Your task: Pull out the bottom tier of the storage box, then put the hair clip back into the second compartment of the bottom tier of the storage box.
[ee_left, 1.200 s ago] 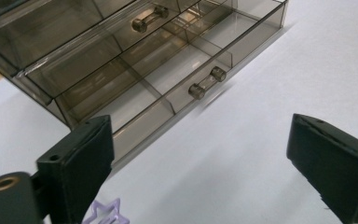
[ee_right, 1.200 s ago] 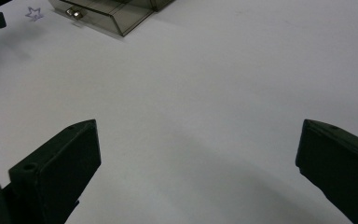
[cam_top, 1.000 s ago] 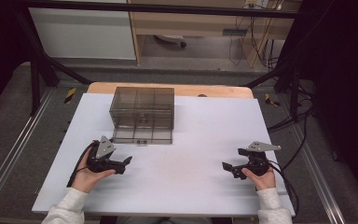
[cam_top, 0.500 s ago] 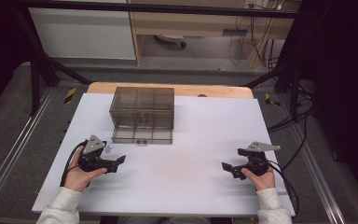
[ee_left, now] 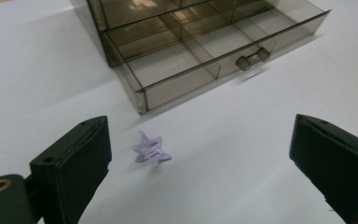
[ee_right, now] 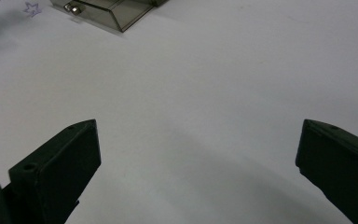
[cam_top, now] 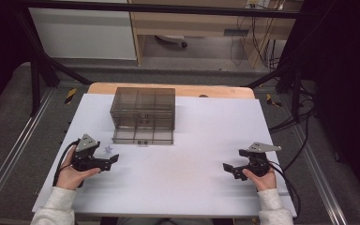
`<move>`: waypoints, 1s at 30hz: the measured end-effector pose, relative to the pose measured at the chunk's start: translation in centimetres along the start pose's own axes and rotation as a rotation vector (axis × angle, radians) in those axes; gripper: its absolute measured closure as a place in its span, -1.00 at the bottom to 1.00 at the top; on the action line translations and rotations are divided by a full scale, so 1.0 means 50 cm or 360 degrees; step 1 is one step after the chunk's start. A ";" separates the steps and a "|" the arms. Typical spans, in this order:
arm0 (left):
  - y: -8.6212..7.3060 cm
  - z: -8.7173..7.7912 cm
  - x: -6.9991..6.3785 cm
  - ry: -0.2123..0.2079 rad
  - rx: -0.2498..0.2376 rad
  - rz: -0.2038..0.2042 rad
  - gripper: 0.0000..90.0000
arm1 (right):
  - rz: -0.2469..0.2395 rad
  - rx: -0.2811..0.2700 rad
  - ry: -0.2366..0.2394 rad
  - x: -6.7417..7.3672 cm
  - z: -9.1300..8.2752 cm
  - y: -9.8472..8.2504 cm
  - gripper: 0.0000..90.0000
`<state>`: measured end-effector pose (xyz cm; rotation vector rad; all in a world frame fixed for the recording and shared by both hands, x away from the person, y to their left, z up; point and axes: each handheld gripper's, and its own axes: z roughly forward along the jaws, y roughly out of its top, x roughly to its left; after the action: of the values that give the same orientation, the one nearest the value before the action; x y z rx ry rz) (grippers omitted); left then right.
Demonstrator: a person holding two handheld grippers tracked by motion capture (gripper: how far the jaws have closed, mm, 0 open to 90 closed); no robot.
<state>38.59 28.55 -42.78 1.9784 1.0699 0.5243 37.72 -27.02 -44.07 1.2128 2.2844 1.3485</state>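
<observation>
Left hand-held gripper (ee_left: 200, 154) stands with jaws wide apart, gripping nothing. Purple star clip (ee_left: 151, 149) lies on the white surface (cam_top: 183, 173) just ahead, near the drawer box (ee_left: 200, 51). Right hand-held gripper (ee_right: 196, 163) likewise spread wide, empty.

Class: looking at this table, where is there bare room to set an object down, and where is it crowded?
Free: the wide white stretch between the left gripper and right gripper, and the table right of the drawer box. Crowded: the strip between the box's open bottom drawer and the left gripper, where a purple star lies.
</observation>
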 end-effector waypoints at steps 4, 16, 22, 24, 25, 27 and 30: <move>-0.004 0.003 0.010 0.0018 0.0024 -0.0032 -0.86 | -0.0003 -0.0007 -0.0001 -0.001 0.000 0.000 -0.99; -0.008 0.016 0.032 0.0034 0.0067 -0.0112 -0.69 | 0.0006 -0.0001 -0.0002 -0.001 0.001 0.000 -0.99; -0.008 0.021 0.036 0.0066 0.0089 -0.0093 -0.64 | 0.0002 0.0000 -0.0001 -0.001 0.001 0.000 -0.99; -0.008 0.022 0.037 0.0078 0.0098 -0.0089 -0.63 | 0.0004 0.0000 -0.0001 -0.001 0.001 0.000 -0.99; -0.007 0.022 0.037 0.0081 0.0099 -0.0088 -0.63 | 0.0006 -0.0001 0.0002 -0.001 0.001 0.000 -0.99; -0.007 0.023 0.038 0.0087 0.0096 -0.0094 -0.62 | 0.0000 -0.0001 -0.0004 -0.002 0.001 0.000 -0.99; -0.006 0.024 0.039 0.0097 0.0096 -0.0081 -0.60 | 0.0006 0.0005 -0.0002 -0.001 0.003 -0.001 -0.99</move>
<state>40.31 29.72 -43.77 1.9928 1.1831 0.5334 37.80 -26.99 -44.19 1.2194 2.2853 1.3458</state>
